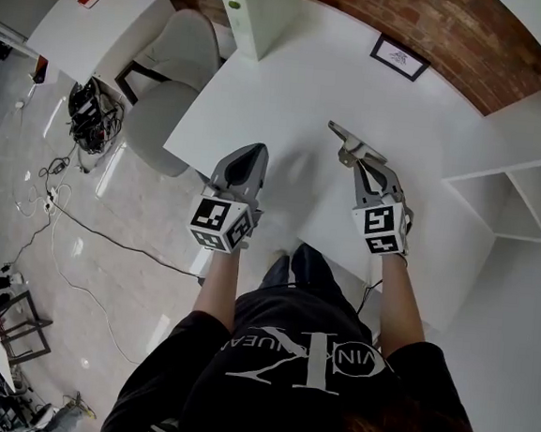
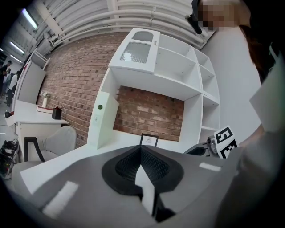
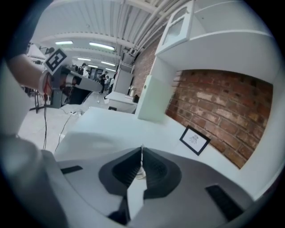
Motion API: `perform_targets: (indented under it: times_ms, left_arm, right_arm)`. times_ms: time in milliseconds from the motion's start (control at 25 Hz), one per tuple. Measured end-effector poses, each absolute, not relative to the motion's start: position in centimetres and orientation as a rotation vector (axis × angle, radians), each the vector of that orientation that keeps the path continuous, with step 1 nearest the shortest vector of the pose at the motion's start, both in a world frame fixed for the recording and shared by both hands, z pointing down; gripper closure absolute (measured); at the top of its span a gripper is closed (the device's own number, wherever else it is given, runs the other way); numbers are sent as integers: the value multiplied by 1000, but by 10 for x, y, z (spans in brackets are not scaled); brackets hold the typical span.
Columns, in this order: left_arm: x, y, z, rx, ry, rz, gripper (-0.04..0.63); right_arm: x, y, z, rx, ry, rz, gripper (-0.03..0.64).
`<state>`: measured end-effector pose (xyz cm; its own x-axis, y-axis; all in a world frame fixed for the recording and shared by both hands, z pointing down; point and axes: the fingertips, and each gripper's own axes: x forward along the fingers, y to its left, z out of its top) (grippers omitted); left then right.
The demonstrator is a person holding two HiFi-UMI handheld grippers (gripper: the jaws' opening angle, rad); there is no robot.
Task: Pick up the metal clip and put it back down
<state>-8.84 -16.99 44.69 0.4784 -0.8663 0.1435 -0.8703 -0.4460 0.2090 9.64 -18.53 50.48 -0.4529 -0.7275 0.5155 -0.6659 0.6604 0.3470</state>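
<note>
At the far left a grey chair [image 1: 176,56] stands against the edge of the white worktop [image 1: 290,99], with a tangle of cables [image 1: 93,110] on the floor beside it. The left gripper [image 1: 250,154] hangs over the worktop's near-left corner, its fingers pressed together with nothing between them. Beyond it a tall white box [image 1: 260,12] stands upright at the back of the worktop. Right of centre, the metal clip [image 1: 348,142] juts out from the tip of the right gripper [image 1: 361,168], over the bare worktop. The right gripper view shows its fingers closed on the clip's thin edge. Further right a small framed picture [image 1: 399,57] leans against the brick wall [image 1: 438,27], and white shelves [image 1: 522,190] close off the right side.
</note>
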Motion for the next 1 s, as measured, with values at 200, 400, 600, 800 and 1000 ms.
perform_targets:
  times_ms: [200,400,600,800,1000]
  left_arm:
    - [-87,-167,442,2491,-1478,15,589]
    - [-84,-161,435,2510,-1475,12,589]
    - [-85,-158,428,2523,-1482,6,589]
    - [-86,-156,417,2544,-1490,-13,589]
    - [-87,-155,409,2561,-1496,-26,589]
  right_arm:
    - [104,-181,489,1178,-2310,-9,601]
    - [111,-177,465,1264,-2376,36,603]
    - [117,-175,441,1349,-2451,84,603]
    - [121,-170,424,1396,-2492,87,603]
    - [121,-168,411,1425,-2514,69,603]
